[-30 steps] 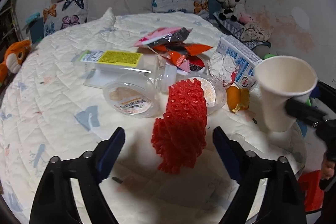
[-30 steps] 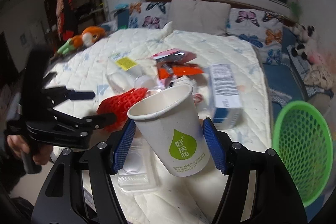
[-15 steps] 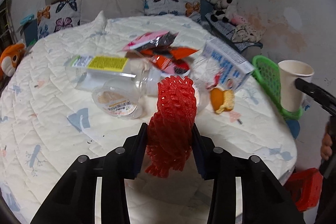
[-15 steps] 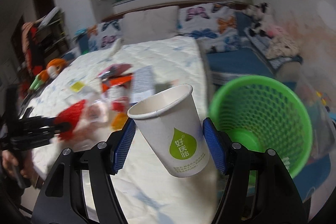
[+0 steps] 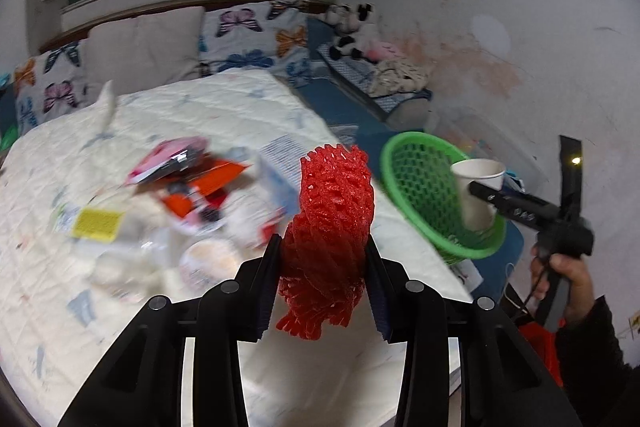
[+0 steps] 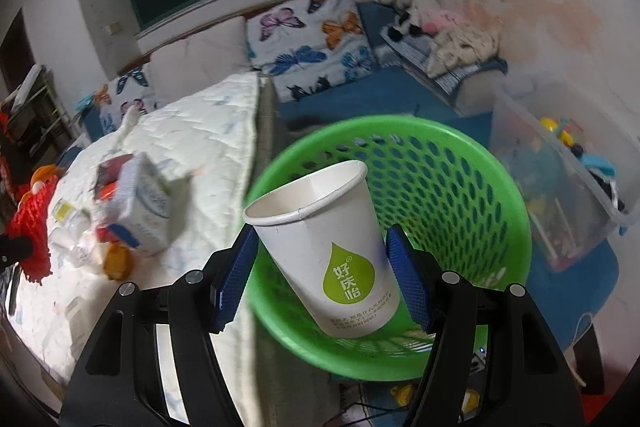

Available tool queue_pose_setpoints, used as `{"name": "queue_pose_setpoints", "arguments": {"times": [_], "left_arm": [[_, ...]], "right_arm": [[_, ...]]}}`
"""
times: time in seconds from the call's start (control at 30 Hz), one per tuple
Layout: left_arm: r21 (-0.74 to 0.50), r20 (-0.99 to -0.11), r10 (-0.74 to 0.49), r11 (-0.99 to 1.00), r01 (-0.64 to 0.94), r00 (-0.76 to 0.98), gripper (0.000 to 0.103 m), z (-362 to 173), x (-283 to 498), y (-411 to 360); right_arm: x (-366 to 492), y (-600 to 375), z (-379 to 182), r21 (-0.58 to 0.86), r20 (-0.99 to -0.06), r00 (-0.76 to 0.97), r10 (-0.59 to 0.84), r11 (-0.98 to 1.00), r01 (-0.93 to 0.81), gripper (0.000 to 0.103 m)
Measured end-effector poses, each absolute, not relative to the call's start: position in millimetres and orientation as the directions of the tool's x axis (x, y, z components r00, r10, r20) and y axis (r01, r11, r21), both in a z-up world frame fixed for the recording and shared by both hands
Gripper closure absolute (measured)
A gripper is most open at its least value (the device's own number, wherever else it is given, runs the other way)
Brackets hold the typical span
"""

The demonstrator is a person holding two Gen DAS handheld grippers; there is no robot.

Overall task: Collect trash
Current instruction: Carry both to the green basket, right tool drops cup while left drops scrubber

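The paper cup (image 6: 324, 247) I carry bears a green drop with white characters, 好庆怡, and small print below too fine for me to read. It sits tilted, clamped between the blue pads of my right gripper (image 6: 320, 275), over the open mouth of the green basket (image 6: 460, 187). A second ago that cup hung over the bed with the basket off to the side. My left gripper (image 5: 322, 279) was wide open around the red foam net (image 5: 332, 223) then; now it is clenched on the net and has lifted it off the white quilt (image 5: 208, 107). Behind it the wrappers, a yellow-labelled bottle (image 5: 98, 223) and a blue-and-white carton (image 6: 142, 203) lie blurred on the quilt, their print unreadable
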State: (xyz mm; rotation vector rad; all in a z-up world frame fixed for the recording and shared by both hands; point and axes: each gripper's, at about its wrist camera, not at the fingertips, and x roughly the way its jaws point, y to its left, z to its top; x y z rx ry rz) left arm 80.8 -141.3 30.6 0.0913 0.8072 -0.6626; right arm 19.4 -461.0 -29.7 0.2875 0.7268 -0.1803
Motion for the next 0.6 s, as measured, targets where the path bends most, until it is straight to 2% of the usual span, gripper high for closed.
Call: {"name": "queue_pose_setpoints", "arguments": {"times": [0.13, 0.27, 0.6], "left_arm": [[-0.173, -0.705, -0.535, 0.766, 0.62, 0.465, 0.064, 30, 89, -177], [-0.18, -0.725, -0.546, 0.739, 0.649, 0.42, 0.064, 25, 99, -217], [-0.202, -0.763, -0.563, 0.674, 0.71, 0.317, 0.064, 5, 111, -300]], "right_arm": [[17, -479, -43, 0.217, -0.698, 0.714, -0.056, 0.933, 0.286, 0.035], [14, -494, -49, 0.227, -0.705, 0.707, -0.059, 0.925, 0.304, 0.027], [-17, -502, -44, 0.219, -0.691, 0.718, -0.081, 0.924, 0.314, 0.025]]}}
